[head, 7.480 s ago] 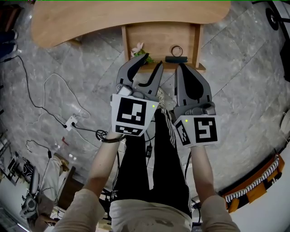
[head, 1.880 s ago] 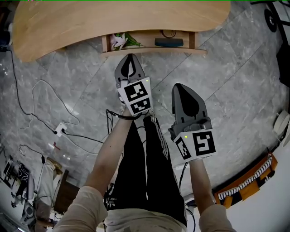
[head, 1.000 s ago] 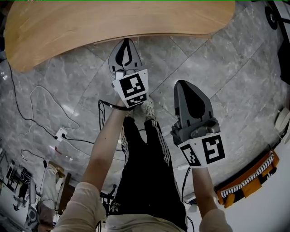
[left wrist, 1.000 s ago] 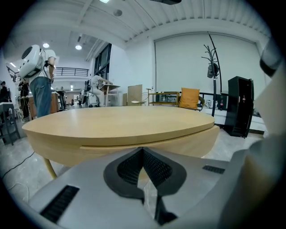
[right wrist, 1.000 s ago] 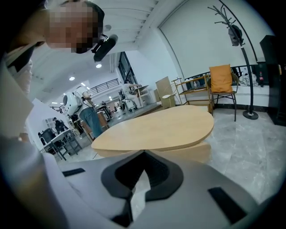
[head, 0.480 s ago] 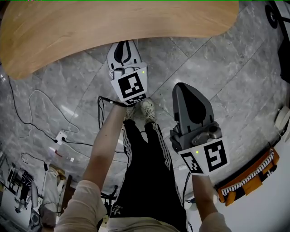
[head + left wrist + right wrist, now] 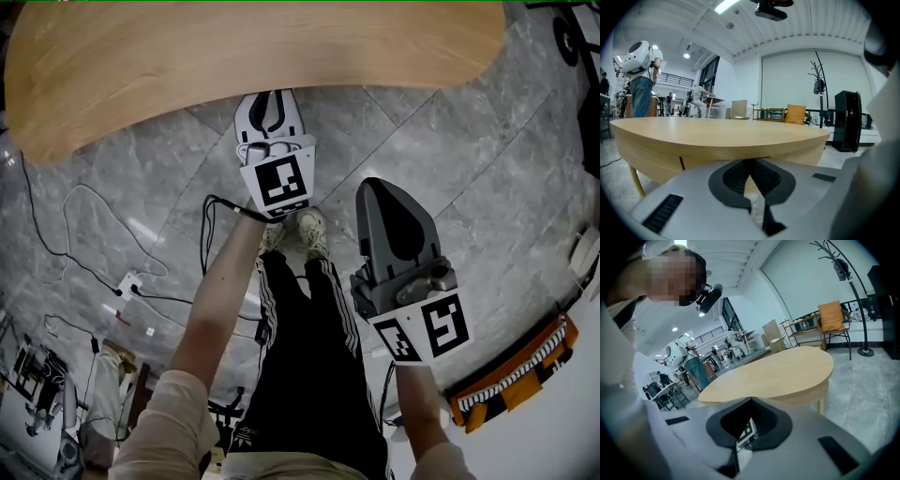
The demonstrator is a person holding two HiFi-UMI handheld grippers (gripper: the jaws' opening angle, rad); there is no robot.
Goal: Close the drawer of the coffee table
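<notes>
The light wooden coffee table [image 7: 234, 47] fills the top of the head view, and no drawer shows below its rounded edge. My left gripper [image 7: 270, 96] is shut, with its tips right at that edge. In the left gripper view the tips [image 7: 751, 161] meet in front of the table's apron [image 7: 708, 157], where a thin dark seam [image 7: 682, 162] runs. My right gripper [image 7: 377, 186] is shut on nothing and held back over the floor, apart from the table. In the right gripper view the table [image 7: 778, 373] lies ahead beyond the joined tips [image 7: 750, 401].
The person's legs and shoes [image 7: 300, 230] stand between the grippers. Cables [image 7: 56, 234] and a power strip [image 7: 127, 281] lie on the grey stone floor at the left. An orange and black object [image 7: 511, 380] sits at the lower right. A coat stand [image 7: 819, 84] and black speaker [image 7: 847, 119] stand beyond the table.
The drawer, open earlier with a flower and small items in it, has slid in under the top as my left gripper followed it. Over the last second both grippers have barely moved.
</notes>
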